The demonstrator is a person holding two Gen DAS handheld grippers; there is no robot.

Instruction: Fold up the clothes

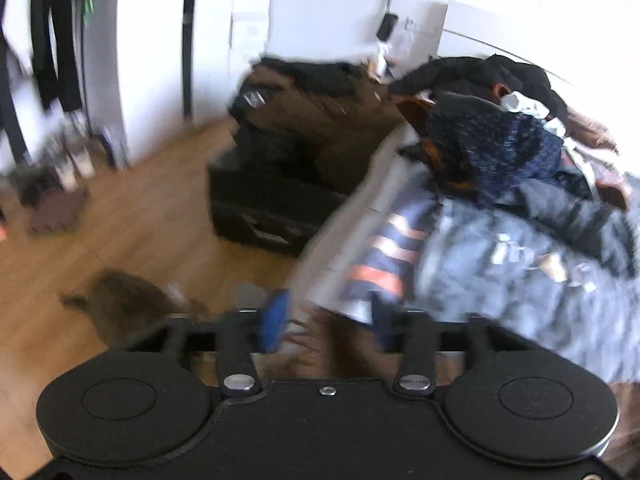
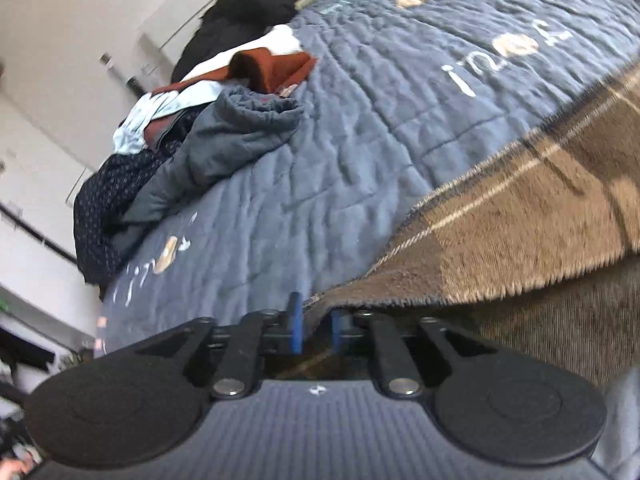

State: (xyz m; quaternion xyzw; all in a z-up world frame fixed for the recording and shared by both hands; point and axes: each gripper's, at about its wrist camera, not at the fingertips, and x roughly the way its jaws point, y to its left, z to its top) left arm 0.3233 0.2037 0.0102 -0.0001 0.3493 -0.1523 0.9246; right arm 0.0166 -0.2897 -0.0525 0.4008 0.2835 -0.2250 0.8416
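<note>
A brown plaid garment (image 2: pixel 520 220) lies on the blue-grey quilt (image 2: pixel 340 140) of a bed. In the right wrist view its fringed edge runs between the blue fingers of my right gripper (image 2: pixel 316 328), which is shut on it. The left wrist view is blurred. My left gripper (image 1: pixel 329 320) hangs at the bed's edge with its fingers wide apart and brown fabric (image 1: pixel 324 344) bunched between them. I cannot tell whether the fingers touch the cloth.
A heap of mixed clothes (image 1: pixel 500 132) is piled on the far part of the bed (image 2: pixel 180 140). Beside the bed stands a black case (image 1: pixel 272 208) with dark and brown clothing on top. A brown item (image 1: pixel 124 304) and shoes lie on the wooden floor (image 1: pixel 140 208).
</note>
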